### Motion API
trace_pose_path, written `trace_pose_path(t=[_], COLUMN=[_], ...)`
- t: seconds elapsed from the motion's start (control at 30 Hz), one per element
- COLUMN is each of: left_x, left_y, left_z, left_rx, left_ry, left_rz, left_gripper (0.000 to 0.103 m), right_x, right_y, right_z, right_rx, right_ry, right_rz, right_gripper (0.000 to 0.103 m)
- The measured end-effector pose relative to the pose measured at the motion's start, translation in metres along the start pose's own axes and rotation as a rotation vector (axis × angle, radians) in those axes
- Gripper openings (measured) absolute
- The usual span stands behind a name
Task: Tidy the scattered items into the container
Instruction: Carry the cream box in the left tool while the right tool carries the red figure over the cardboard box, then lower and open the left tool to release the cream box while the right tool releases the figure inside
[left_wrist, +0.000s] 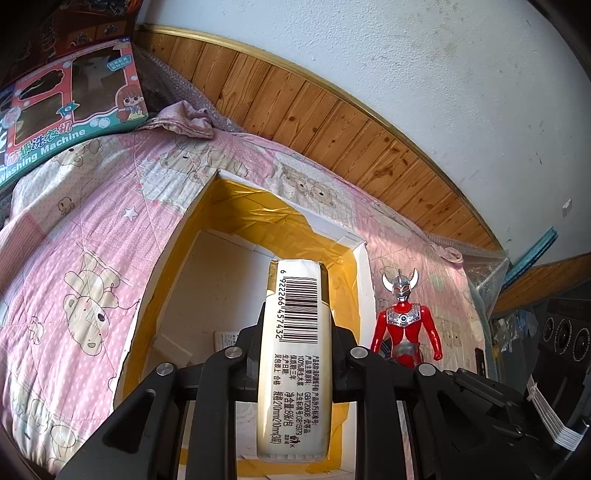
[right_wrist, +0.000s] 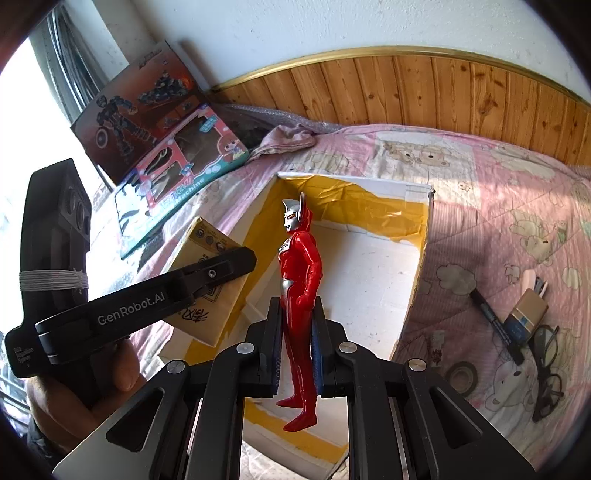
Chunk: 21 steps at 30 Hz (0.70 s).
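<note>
Two items held at once, both poised over the box (right_wrist: 421, 258). Left gripper (left_wrist: 295, 343) clamped across the narrow sides of a tissue pack (left_wrist: 295, 354), barcode face up, long axis pointing forward over the box's white floor; gripped on the thin sides presumably because that width fits the jaws. Right gripper (right_wrist: 295, 347) closed on the figure (right_wrist: 301, 295) at hip and thigh, head up and feet dangling below the fingers, so the bulk hangs above the box's near edge, likely ready to be lowered feet first. Seen from the left camera, same figure just right of the box's right wall. Box itself sitting open on the pink quilt (right_wrist: 498, 177), yellow tape lining its inner walls, something small and pale on its floor near the left wall, too hidden to name. Still scattered right of the box, on the quilt: marker (right_wrist: 496, 321), eraser (right_wrist: 526, 314), tape roll (right_wrist: 461, 373), glasses (right_wrist: 550, 373). Beyond the box's far left corner, toy boxes (right_wrist: 177, 162), probably not part of the job. Judged stage: carry done, release pending; risk mainly of the two grippers crowding each other above the box.
</note>
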<state>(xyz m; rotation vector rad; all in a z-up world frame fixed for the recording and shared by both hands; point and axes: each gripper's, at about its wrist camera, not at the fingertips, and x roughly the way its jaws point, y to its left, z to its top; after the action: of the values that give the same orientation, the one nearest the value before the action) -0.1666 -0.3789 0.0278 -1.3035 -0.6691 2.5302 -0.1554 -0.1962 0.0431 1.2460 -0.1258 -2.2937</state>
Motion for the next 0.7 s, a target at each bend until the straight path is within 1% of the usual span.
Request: trace_pose_path(t=[0.23,0.37,0.53,0.7], left_x=[0.032,0.053,0.075,0.093], left_y=[-0.002,-0.002,0.001,0.001], left_z=[0.018,0.027,0.035,0.041], left_rx=[-0.001,-0.009,-0.007,0.024], left_ry=[0.054,0.088,0.109,0.127], left_rz=[0.032,0.064,0.129,0.187], left_gripper=[0.023,0.023,0.023,0.023], right_x=[0.025,0.039,0.063,0.087], right_y=[-0.018,-0.024,-0.031,-0.036], right_z=[0.017,0.027,0.040,0.047], right_rx=[0.013,0.001,-0.060,-0.131], right_ry=[0.056,0.083,0.142,0.206], right_rz=[0.007,-0.018,-0.067,-0.103], right_gripper=[0.013,0.014,0.014,0.014])
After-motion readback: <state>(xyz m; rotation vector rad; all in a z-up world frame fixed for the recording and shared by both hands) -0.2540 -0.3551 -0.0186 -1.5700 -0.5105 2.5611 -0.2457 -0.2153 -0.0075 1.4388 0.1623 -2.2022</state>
